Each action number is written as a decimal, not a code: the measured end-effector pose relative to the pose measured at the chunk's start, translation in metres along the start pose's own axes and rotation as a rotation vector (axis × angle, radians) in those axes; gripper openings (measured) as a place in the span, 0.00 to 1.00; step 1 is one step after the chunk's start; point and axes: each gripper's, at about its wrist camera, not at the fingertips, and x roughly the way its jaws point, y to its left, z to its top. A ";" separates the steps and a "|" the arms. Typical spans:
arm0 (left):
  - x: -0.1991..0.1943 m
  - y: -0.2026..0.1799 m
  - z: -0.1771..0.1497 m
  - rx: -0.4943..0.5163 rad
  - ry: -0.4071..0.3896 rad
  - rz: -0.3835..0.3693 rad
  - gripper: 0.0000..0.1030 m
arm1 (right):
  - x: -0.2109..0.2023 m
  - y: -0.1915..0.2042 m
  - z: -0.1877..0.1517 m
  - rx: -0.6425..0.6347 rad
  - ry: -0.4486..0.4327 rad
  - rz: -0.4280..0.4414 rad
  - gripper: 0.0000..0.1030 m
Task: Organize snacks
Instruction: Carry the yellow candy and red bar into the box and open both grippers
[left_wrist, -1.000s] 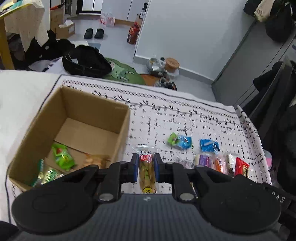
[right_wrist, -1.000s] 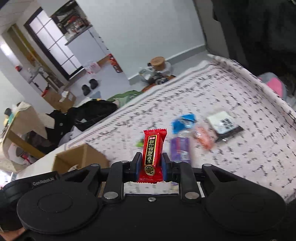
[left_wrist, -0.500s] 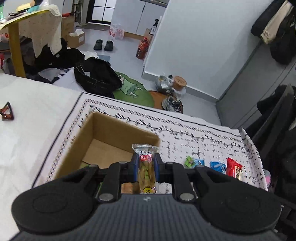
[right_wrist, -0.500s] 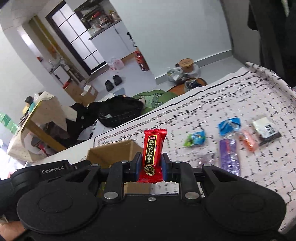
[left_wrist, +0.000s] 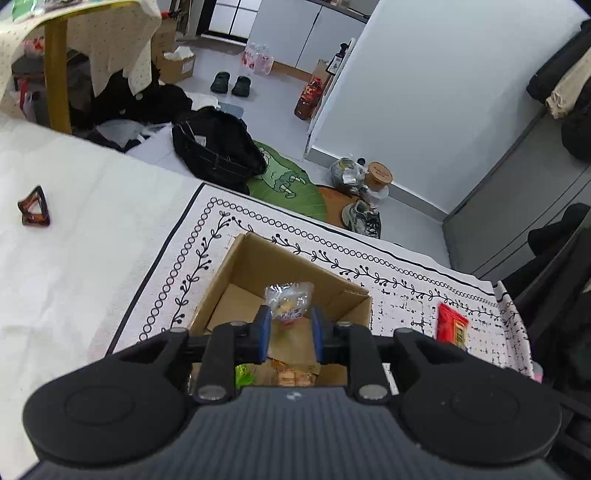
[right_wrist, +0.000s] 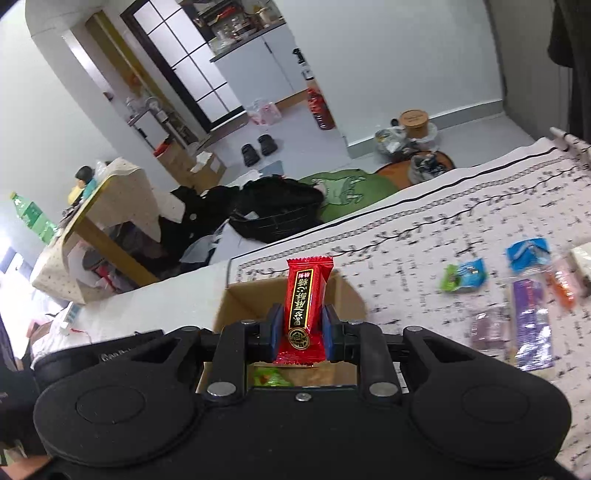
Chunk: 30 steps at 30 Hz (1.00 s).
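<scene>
Left tool jaws have just been opening; its clear-wrapped snack slips free over the cardboard box. Right tool clamps the red candy bar above the box, next for dropping.

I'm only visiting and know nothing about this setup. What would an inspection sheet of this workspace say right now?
Surface: patterned cloth spread over a white sheet.
Job's things: open cardboard box with a green packet inside; loose snacks, such as a blue packet, on the cloth.
Clutter: brown hair clip on the sheet.
Grippers: the left gripper has just been opening, with a clear packet between its jaws, unpressed, over the box; the right gripper is shut on a red packet.
Cables: nothing seen on the cloth.
Surroundings: black bag and slippers on the floor.
</scene>
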 end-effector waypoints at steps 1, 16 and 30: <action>0.000 0.003 0.001 -0.004 0.010 0.000 0.24 | 0.002 0.003 -0.001 -0.002 -0.002 0.008 0.22; 0.003 0.012 -0.001 0.012 0.043 0.039 0.63 | -0.001 -0.002 -0.008 0.011 -0.007 0.006 0.63; 0.002 -0.023 -0.017 0.094 0.046 0.045 0.89 | -0.030 -0.038 -0.015 -0.013 -0.074 -0.097 0.91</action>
